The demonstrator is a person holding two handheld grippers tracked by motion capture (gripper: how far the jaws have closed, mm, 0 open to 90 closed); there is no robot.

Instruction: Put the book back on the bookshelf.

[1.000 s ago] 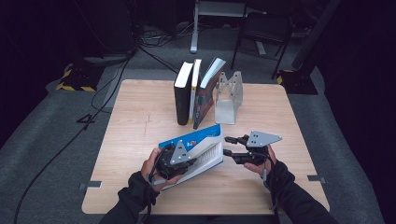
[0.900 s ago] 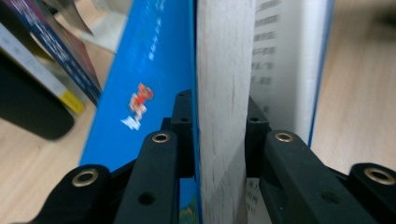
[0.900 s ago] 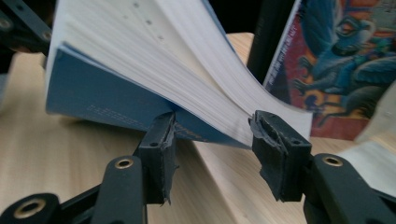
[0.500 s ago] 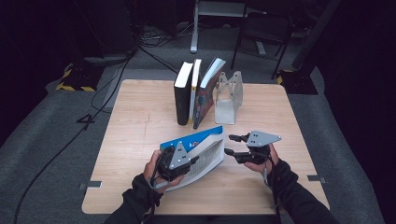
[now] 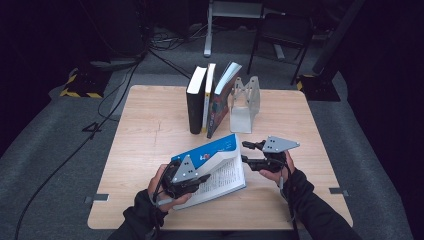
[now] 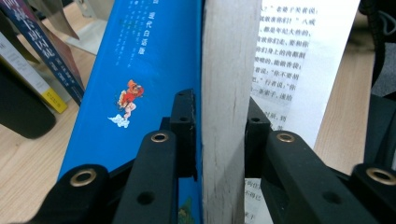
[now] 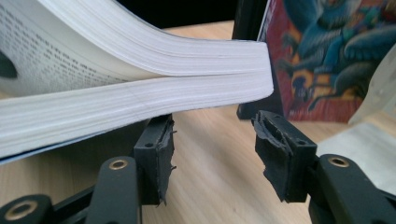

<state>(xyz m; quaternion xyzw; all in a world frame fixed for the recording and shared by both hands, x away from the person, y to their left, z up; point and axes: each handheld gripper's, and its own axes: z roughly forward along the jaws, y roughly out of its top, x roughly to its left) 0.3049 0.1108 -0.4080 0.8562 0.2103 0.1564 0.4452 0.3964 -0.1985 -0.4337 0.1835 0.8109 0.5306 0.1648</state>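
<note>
My left gripper (image 5: 202,177) grips the thick blue-covered paper book (image 5: 212,151), already open. My right gripper (image 5: 245,152) waits empty, jaws apart; closing and shelving it remain.

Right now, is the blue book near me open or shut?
Open. The blue book shows a printed page, while the left hand-held gripper clamps its cover and a block of pages.

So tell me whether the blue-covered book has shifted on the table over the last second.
Cannot tell: the blue-covered book sits just as far from the clear plastic bookend as before, any shift too slight to call.
</note>
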